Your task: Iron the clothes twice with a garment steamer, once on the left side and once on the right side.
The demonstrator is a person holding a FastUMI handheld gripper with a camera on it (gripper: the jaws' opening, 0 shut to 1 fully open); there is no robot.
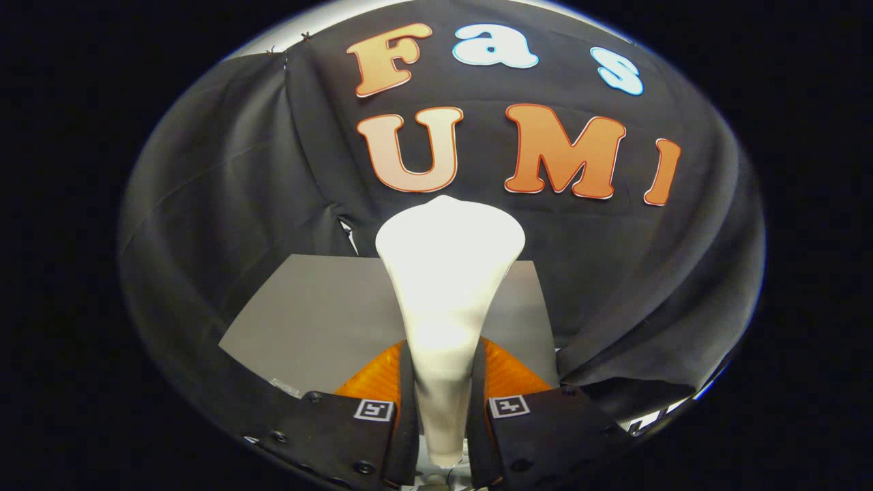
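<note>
Pinched on the white garment steamer [447, 300] by both fingers of the gripper [442, 402], handle clamped between them, head rising beyond the fingertips. Held over the grey table [307, 314], toward its far edge. No clothes or containers visible; judged both passes left.

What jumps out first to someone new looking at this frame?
The white garment steamer, standing upright between the fingers, which press on its narrow handle from both sides; its wide head flares out beyond them. Behind it lies a flat grey board, backed by the black cloth wall of the booth.
</note>
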